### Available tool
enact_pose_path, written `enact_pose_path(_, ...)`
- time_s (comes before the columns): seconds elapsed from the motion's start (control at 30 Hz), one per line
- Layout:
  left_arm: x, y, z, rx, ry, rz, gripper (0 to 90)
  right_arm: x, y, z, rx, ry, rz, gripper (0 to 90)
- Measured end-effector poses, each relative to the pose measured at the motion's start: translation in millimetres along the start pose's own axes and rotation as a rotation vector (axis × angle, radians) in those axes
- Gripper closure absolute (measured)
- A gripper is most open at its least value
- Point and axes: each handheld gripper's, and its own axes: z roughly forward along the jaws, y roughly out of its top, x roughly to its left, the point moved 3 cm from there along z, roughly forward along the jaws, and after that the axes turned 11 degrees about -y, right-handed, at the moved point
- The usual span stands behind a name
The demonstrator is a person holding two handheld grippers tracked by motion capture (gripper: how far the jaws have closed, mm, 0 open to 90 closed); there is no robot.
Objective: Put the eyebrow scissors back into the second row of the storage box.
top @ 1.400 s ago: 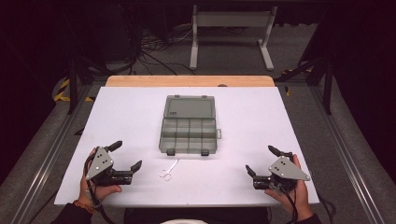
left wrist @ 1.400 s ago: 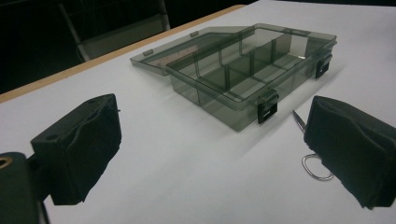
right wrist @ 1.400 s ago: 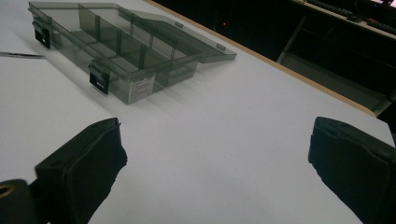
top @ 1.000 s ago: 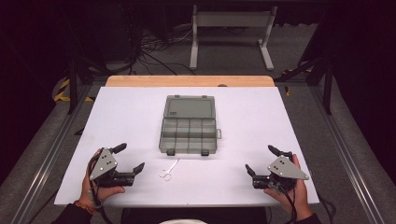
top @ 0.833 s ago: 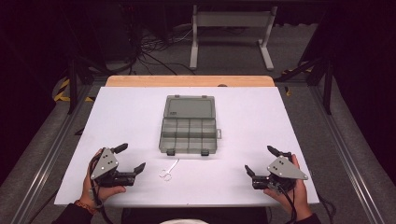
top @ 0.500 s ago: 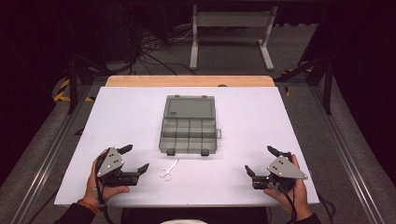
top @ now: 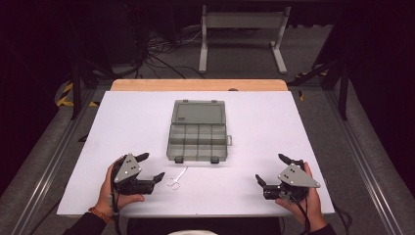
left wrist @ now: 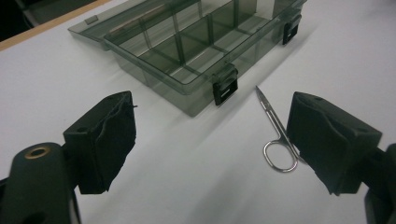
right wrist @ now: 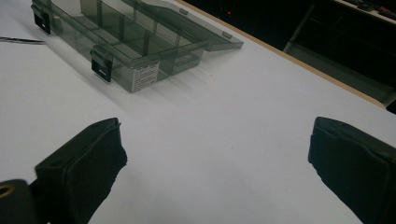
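Note:
Small metal scissors (top: 175,180) lie flat on the white table (top: 254,122), just in front of an open grey compartment box (top: 198,137). My left gripper (top: 152,167) is held low just left of them, open; its jaws have just been closing a little, with nothing pressed between them. In the left gripper view the scissors (left wrist: 275,135) lie beside the right jaw, one finger ring partly hidden behind it, and the box (left wrist: 187,46) is beyond. My right gripper (top: 270,169) rests open at the front right, nothing between its pads (right wrist: 84,163).
The box's lid (top: 199,111) lies open toward the far side, and its compartments look empty. The right gripper view shows the box (right wrist: 130,42) and the scissors' tip (right wrist: 21,41) at far left. A wooden edge (top: 195,84) borders the table's far side.
The left hand and its gripper have slid to the right, closer to the scissors, and its jaws stand slightly narrower. The right gripper, scissors and box have stayed put.

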Motion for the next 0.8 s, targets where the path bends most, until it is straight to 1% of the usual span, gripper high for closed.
enact_pose_path(0.03, -1.1, 2.4, 5.5, 0.029, 0.007, -0.008, 18.4, 0.5, 0.0, 0.1, 0.002, 0.001, 0.001, 4.4)
enact_pose_path(0.07, -1.1, 2.4, 5.5, 0.029, 0.007, -0.008, 18.7, 0.7, -0.1, 0.3, 0.002, 0.001, -0.002, 4.4)
enact_pose_path(0.1, -1.8, 3.4, 8.6, 0.037, -0.008, -0.021, 18.7, 0.7, -0.1, 0.3, 0.002, 0.001, -0.002, 4.4)
enact_pose_path(0.13, -2.2, 4.6, 11.2, 0.048, -0.018, -0.024, 18.7, 0.9, -0.2, 0.5, 0.004, 0.002, -0.005, 4.4)
enact_pose_path(0.17, -3.6, 6.4, 15.9, 0.077, -0.020, -0.039, 20.3, 1.3, -0.3, 0.6, 0.006, 0.002, -0.004, 4.4)
enact_pose_path(0.2, -3.9, 7.6, 18.0, 0.079, -0.029, -0.044, 21.4, 1.7, -0.6, 0.7, 0.007, 0.005, -0.006, 4.4)
enact_pose_path(0.23, -5.8, 10.1, 21.8, 0.085, -0.053, -0.054, 21.6, 1.8, -0.7, 0.9, 0.007, 0.006, -0.007, 4.4)
enact_pose_path(0.3, -7.9, 13.0, 27.8, 0.113, -0.060, -0.054, 24.0, 1.7, -1.1, 1.5, 0.011, 0.006, -0.006, 4.4)
enact_pose_path(0.33, -9.4, 14.8, 32.3, 0.124, -0.063, -0.061, 24.2, 1.7, -1.3, 1.6, 0.012, 0.007, -0.007, 4.4)
enact_pose_path(0.37, -11.1, 16.2, 38.3, 0.152, -0.079, -0.059, 25.5, 2.1, -1.7, 1.9, 0.017, 0.009, -0.006, 4.4)
enact_pose_path(0.4, -11.1, 16.2, 38.3, 0.152, -0.079, -0.059, 27.2, 2.1, -1.7, 1.9, 0.017, 0.009, -0.006, 4.4)
enact_pose_path(0.47, -13.7, 17.4, 46.5, 0.186, -0.081, -0.059, 27.6, 2.7, -2.4, 2.6, 0.020, 0.011, -0.012, 4.4)
enact_pose_path(0.6, -16.8, 18.8, 57.4, 0.233, -0.103, -0.071, 34.9, 3.1, -2.7, 2.1, 0.021, 0.013, -0.016, 4.5)
enact_pose_path(0.63, -17.2, 18.8, 59.0, 0.237, -0.100, -0.079, 38.1, 2.9, -2.8, 2.1, 0.023, 0.013, -0.013, 4.6)
enact_pose_path(0.7, -17.6, 18.6, 62.9, 0.258, -0.109, -0.089, 40.4, 2.8, -2.9, 2.3, 0.022, 0.013, -0.016, 4.7)
enact_pose_path(0.73, -17.8, 18.4, 64.8, 0.263, -0.109, -0.097, 42.9, 2.9, -3.0, 2.4, 0.022, 0.013, -0.017, 4.7)
enact_pose_path(0.77, -17.3, 18.3, 66.8, 0.271, -0.112, -0.109, 43.7, 3.0, -3.1, 2.5, 0.024, 0.015, -0.017, 4.7)
enact_pose_path(0.8, -17.3, 18.0, 68.9, 0.279, -0.134, -0.119, 45.7, 3.3, -3.2, 2.5, 0.026, 0.017, -0.020, 4.7)
